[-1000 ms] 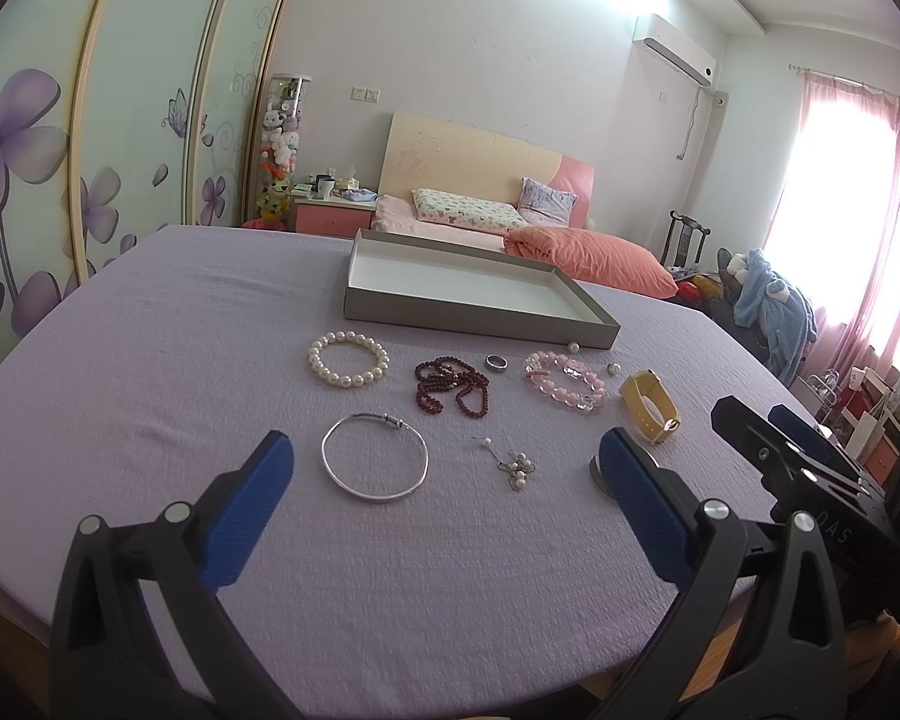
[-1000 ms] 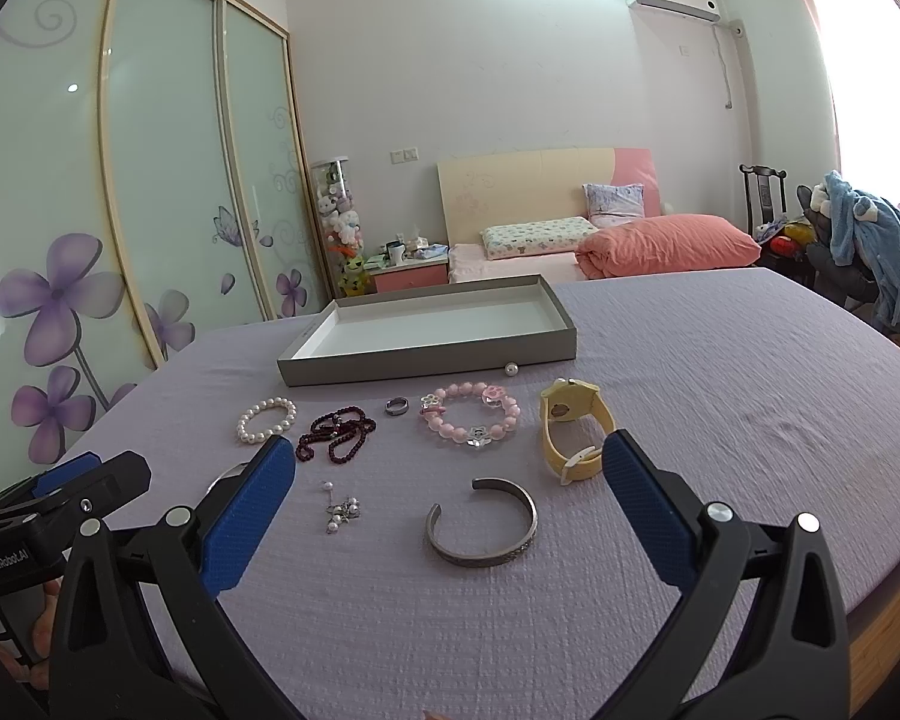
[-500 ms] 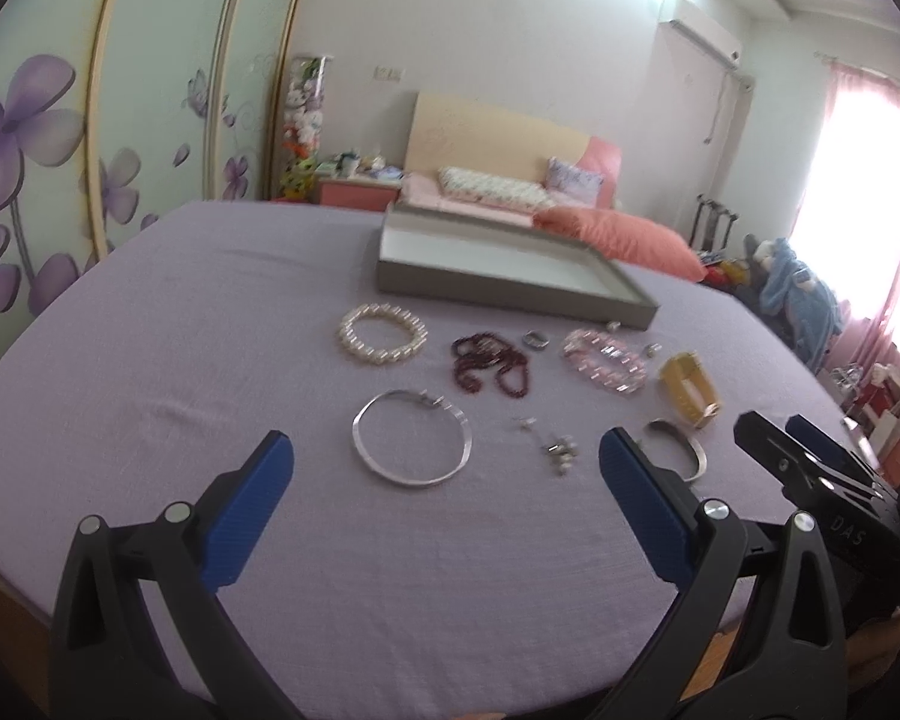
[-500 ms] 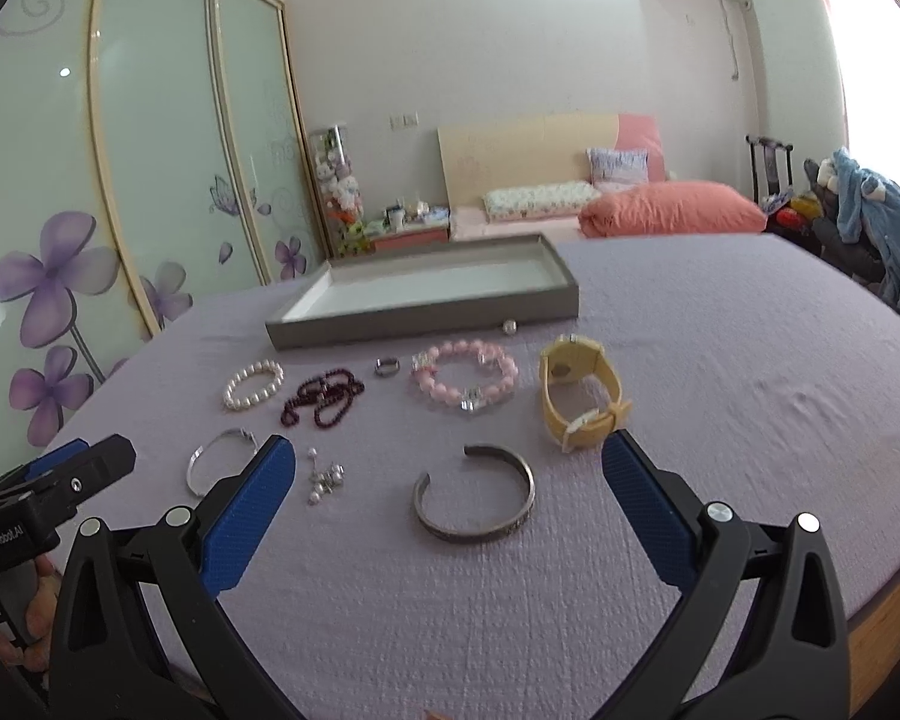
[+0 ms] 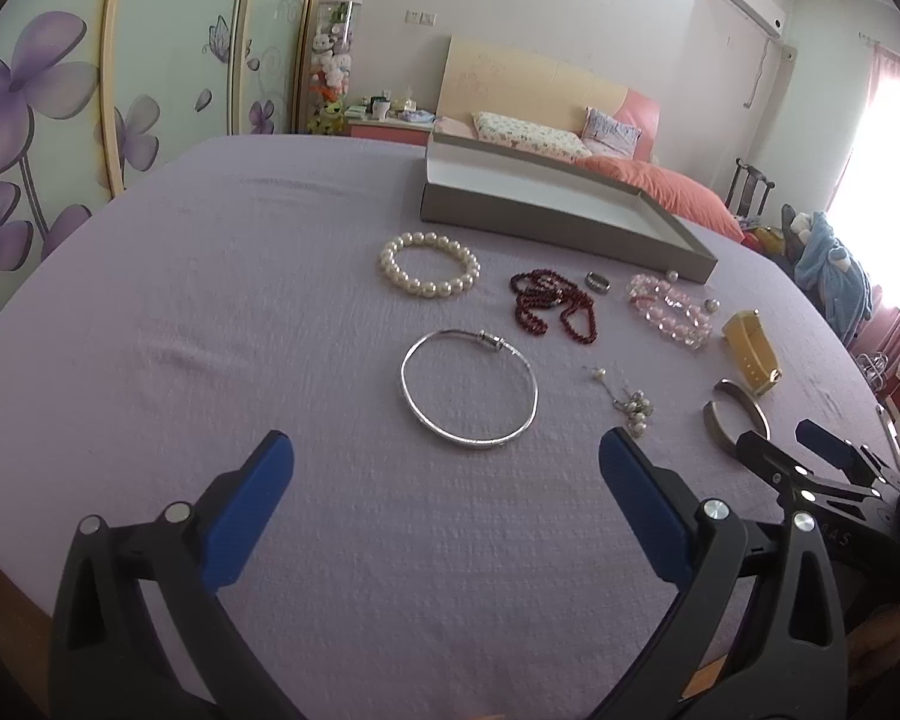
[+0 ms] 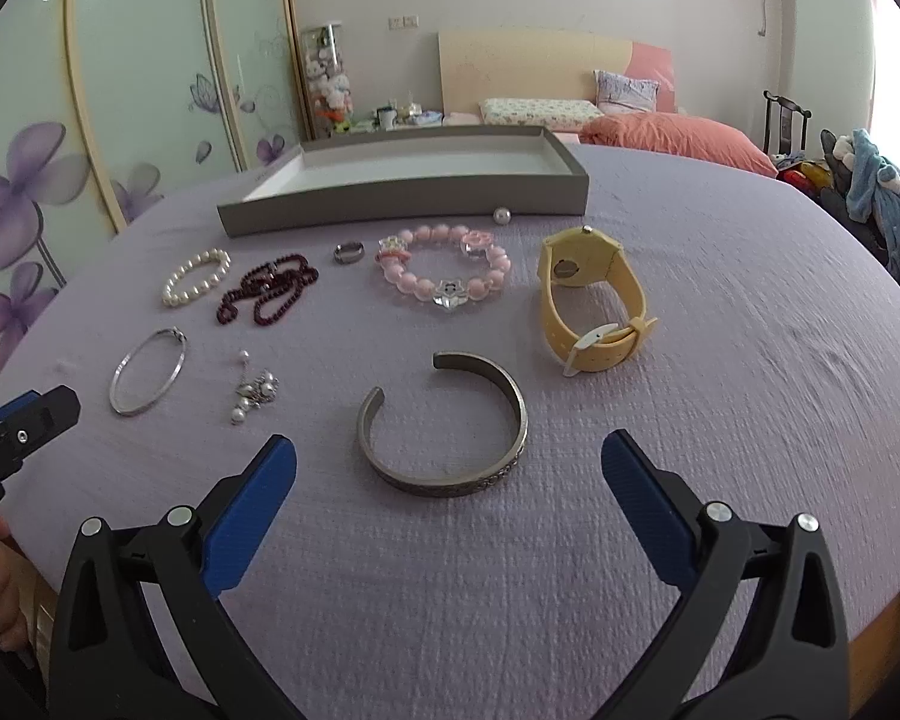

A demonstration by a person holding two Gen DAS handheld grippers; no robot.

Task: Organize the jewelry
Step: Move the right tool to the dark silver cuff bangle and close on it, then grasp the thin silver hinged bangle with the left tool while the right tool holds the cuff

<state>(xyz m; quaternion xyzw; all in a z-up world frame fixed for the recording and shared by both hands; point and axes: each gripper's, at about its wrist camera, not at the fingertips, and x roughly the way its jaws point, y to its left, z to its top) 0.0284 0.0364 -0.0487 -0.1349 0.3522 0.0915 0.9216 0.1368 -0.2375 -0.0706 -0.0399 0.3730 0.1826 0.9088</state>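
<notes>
Jewelry lies on a purple tablecloth in front of an empty grey tray point(image 5: 546, 222) point(image 6: 402, 204). My left gripper point(image 5: 444, 474) is open, just short of a thin silver bangle point(image 5: 468, 387) point(image 6: 147, 371). My right gripper point(image 6: 447, 480) is open, just short of a grey metal cuff point(image 6: 444, 426) point(image 5: 735, 414). Beyond lie a pearl bracelet point(image 5: 429, 264) point(image 6: 195, 276), dark red beads point(image 5: 552, 303) point(image 6: 267, 294), a ring point(image 5: 598, 282) point(image 6: 349, 252), a pink bead bracelet point(image 6: 444, 270) point(image 5: 669, 312), a yellow watch point(image 6: 591, 300) point(image 5: 750, 351) and pearl earrings point(image 5: 627, 399) point(image 6: 252, 387).
A loose pearl point(image 6: 501, 215) rests against the tray's front wall. The round table's edge curves close below both grippers. A bed with pink pillows point(image 6: 678, 138) and a flowered sliding wardrobe point(image 5: 42, 108) stand behind the table.
Both grippers have moved forward and lower toward the table, so the bangle and the cuff sit closer to the fingers. The jewelry has not moved.
</notes>
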